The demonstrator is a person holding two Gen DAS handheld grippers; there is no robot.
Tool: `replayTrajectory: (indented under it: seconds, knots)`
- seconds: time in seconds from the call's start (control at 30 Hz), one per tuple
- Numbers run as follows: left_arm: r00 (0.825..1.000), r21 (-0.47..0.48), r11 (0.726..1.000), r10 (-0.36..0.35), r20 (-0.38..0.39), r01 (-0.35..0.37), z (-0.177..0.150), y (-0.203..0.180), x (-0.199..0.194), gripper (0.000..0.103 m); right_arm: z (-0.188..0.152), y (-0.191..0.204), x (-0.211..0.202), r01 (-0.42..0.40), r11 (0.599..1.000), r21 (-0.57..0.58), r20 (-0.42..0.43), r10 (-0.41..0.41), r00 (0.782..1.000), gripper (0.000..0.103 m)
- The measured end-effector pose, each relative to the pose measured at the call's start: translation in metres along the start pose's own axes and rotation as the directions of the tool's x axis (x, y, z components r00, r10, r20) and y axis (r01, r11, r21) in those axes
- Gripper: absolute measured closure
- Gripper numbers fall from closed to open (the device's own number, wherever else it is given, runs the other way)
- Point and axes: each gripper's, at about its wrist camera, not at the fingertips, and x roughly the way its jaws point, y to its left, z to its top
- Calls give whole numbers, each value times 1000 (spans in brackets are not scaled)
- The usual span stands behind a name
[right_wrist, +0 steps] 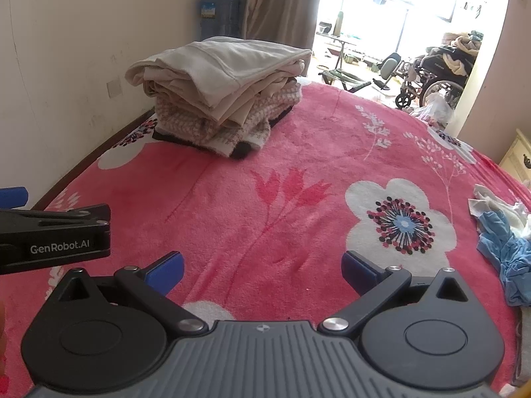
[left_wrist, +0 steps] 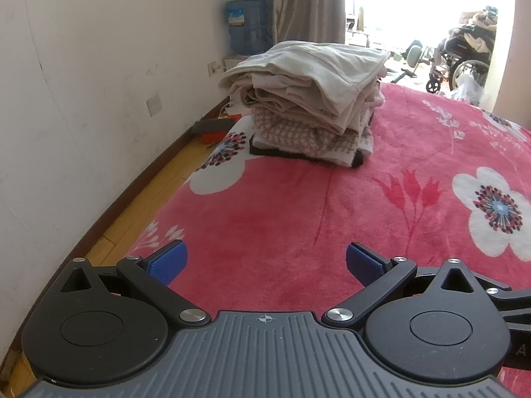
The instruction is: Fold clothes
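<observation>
The left gripper (right_wrist: 13,219) has "GenRobot.AI" written on its side. Both it and the right gripper (right_wrist: 262,270) are spread wide and hold nothing. Far ahead sits a stack of folded clothes (right_wrist: 219,93) on the pink flower blanket (right_wrist: 298,179). Crumpled blue and white clothes (right_wrist: 504,242) lie to the right.

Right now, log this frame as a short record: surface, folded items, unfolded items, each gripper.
surface: pink floral blanket
folded: stack of folded clothes, far left by the wall
unfolded: crumpled blue and white clothes, at the right edge
left gripper: open, empty, over bare blanket
right gripper: open, empty, over bare blanket
</observation>
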Motion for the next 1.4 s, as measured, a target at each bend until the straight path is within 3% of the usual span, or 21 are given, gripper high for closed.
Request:
replayTrajectory:
  seconds: [1.4]
  knots:
    - [1000, -7, 1000, 7, 6, -7, 2, 1, -3, 0, -1, 3, 0, -8, 1000, 20, -21, 9, 1000, 0]
